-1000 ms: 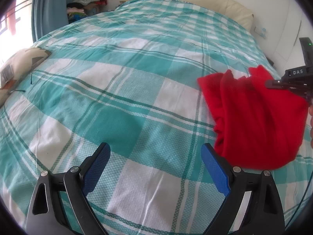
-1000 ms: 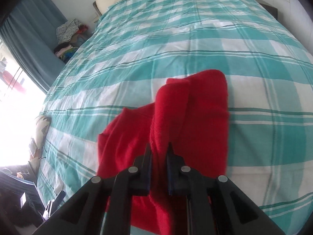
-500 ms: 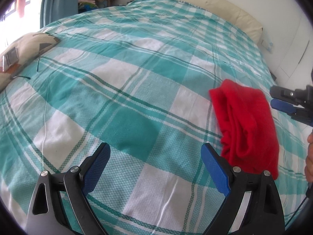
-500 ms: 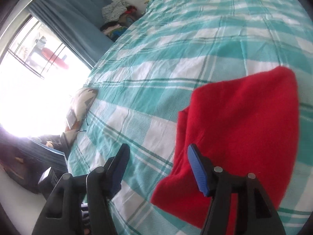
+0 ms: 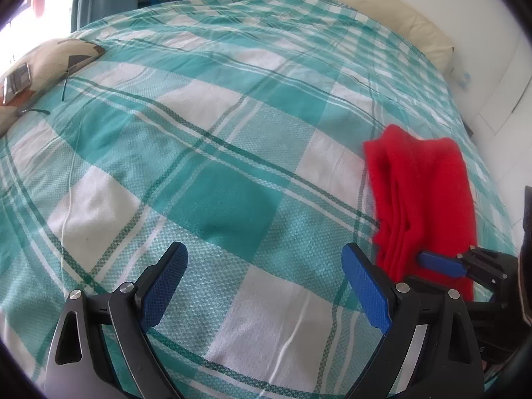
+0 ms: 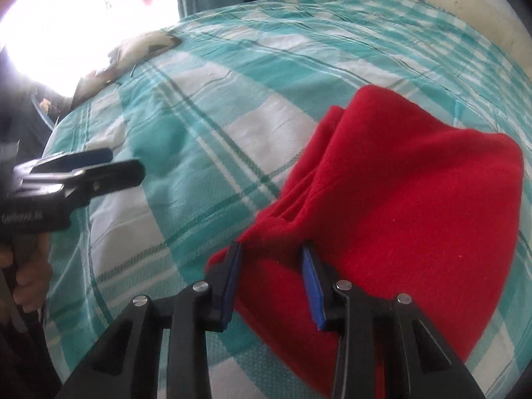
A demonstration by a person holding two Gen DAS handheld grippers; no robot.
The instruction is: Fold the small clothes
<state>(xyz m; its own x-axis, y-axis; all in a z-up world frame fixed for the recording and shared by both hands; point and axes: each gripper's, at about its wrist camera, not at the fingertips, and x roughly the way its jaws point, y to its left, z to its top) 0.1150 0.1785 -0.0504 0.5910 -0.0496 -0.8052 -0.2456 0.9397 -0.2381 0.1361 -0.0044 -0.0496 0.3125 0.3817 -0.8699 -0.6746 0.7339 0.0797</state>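
Already our right claw point(image 6: 271, 277) sat low over the near corner of the red cloth point(image 6: 399, 199), its jaws closing with a ridge of the fleece between the blue pads point(image 6: 311, 286); whether they yet pressed on it we could not tell, so we counted the cloth as not gripped. The cloth lay folded into a thick strip on the checked bed cover point(image 6: 206, 126), toward its right side, with several loose layers showing along the left edge. Our worry was that the pads would bite only the top layer or two, so a lift would peel the stack open and undo the fold. We also judged that, being so low, the claw could pinch the cover along with the fleece and drag it into a wrinkle. Our left claw point(image 5: 262, 286) hung spread wide and empty over bare cover, just beside the cloth's near left edge but not touching it, so nothing pinned the strip; a sideways pull from the right could have slid the whole piece toward the bed's edge. The two claws stood near each other, and a careless swing might have knocked them together.
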